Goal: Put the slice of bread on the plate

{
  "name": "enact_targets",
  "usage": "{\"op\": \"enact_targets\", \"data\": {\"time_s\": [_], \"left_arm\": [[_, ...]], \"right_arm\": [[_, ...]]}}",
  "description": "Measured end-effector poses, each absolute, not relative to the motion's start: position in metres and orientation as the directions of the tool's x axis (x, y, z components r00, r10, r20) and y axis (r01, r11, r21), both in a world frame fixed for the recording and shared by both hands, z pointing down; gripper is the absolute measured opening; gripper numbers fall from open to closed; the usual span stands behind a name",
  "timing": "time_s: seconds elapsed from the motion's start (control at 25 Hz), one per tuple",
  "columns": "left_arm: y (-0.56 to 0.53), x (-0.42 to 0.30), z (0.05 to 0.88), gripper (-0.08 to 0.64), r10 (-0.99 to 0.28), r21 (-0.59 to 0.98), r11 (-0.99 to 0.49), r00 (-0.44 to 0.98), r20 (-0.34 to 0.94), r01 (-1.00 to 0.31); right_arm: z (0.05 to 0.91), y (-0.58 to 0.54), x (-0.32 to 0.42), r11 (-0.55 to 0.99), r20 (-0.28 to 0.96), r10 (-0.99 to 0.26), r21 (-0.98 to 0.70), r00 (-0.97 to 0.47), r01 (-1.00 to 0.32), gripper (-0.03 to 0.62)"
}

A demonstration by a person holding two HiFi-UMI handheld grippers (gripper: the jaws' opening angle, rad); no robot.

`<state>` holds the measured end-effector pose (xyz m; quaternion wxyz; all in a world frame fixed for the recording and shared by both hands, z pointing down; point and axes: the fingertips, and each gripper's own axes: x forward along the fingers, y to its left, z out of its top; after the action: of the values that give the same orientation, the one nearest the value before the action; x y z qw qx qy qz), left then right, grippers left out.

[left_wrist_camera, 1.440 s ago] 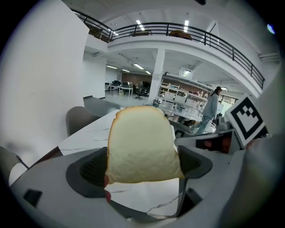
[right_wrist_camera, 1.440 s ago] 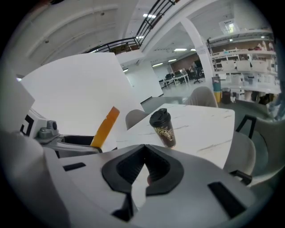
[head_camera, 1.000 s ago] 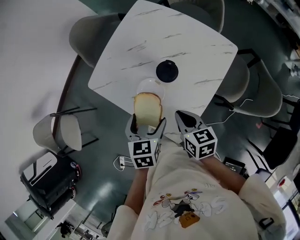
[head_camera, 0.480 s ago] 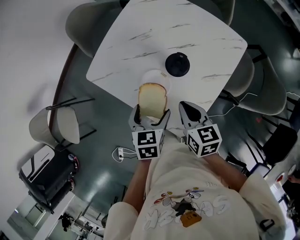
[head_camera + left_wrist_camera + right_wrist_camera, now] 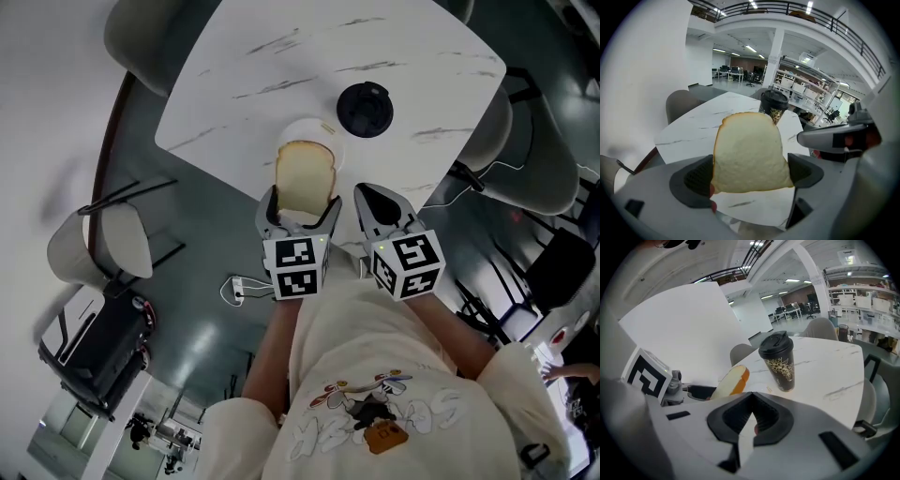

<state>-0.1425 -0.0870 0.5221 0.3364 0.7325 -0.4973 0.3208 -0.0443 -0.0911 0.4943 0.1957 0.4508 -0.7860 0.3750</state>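
Note:
A pale slice of bread (image 5: 304, 180) with a tan crust stands upright between the jaws of my left gripper (image 5: 300, 202), which is shut on its lower sides. In the left gripper view the bread (image 5: 750, 157) fills the gap of that gripper (image 5: 750, 174). It hangs over the near part of a small white plate (image 5: 306, 127) near the edge of the white marble table (image 5: 253, 66). My right gripper (image 5: 376, 200) is just to the right, shut and empty (image 5: 751, 414). From there the bread (image 5: 731, 380) shows edge-on.
A black lidded paper cup (image 5: 364, 109) stands on the table right behind the plate, also the cup (image 5: 778, 362) and the cup (image 5: 774, 106). Grey chairs (image 5: 539, 159) ring the table. A black case (image 5: 94, 349) and cables (image 5: 234, 291) lie on the floor.
The left gripper has sunk and moved forward with the bread, which now covers more of the plate. The right gripper has come down alongside it.

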Motion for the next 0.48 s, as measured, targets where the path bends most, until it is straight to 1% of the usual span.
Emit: {"op": "enact_targets", "data": {"time_s": [0.32, 0.48], "left_arm": [[-0.093, -0.145, 0.556, 0.506, -0.472, 0.205, -0.26, 0.309, 0.826, -0.944], [-0.106, -0.144, 0.569, 0.506, -0.473, 0.206, -0.269, 0.315, 0.823, -0.941]], "right_arm": [[0.513, -0.102, -0.049, 0.279, 0.671, -0.556, -0.406, -0.491, -0.87, 0.003], [0.527, -0.107, -0.044, 0.259, 0.686, -0.552, -0.399, -0.474, -0.88, 0.003]]}}
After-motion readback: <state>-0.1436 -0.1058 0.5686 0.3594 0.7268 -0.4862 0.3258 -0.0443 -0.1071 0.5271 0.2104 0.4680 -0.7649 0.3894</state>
